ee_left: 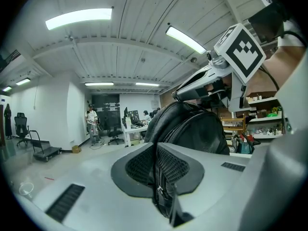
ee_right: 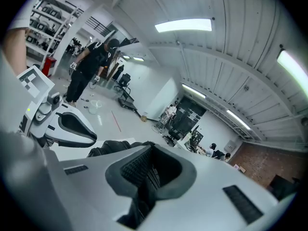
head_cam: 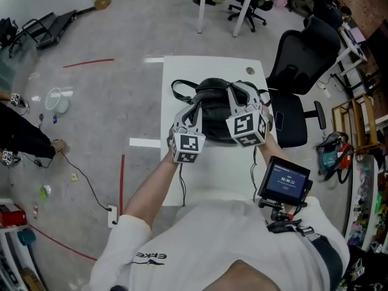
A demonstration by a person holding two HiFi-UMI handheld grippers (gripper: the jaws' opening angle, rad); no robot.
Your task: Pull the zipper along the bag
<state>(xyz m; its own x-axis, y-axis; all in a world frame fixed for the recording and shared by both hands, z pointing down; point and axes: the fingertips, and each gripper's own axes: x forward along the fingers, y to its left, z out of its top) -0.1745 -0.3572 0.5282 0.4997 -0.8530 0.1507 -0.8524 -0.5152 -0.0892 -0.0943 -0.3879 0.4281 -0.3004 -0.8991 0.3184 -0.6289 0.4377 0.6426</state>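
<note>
A black backpack [head_cam: 213, 111] lies on the white table [head_cam: 182, 71]. My left gripper [head_cam: 193, 115] is at its near left side, and my right gripper [head_cam: 235, 99] is at its near right side. In the left gripper view, the left gripper [ee_left: 155, 148] is shut on a black strip of the bag, with a metal zipper slider [ee_left: 158, 190] showing low between the jaws. The bag's body [ee_left: 192, 126] bulges just beyond. In the right gripper view, the right gripper [ee_right: 149, 153] is shut on a fold of black bag fabric [ee_right: 143, 196].
A black office chair [head_cam: 300, 71] stands at the table's right edge, and a small screen [head_cam: 284, 180] hangs at my right hip. A person [ee_right: 89, 66] stands off to the left on the grey floor. Red tape lines and cables [head_cam: 91, 187] lie on the floor.
</note>
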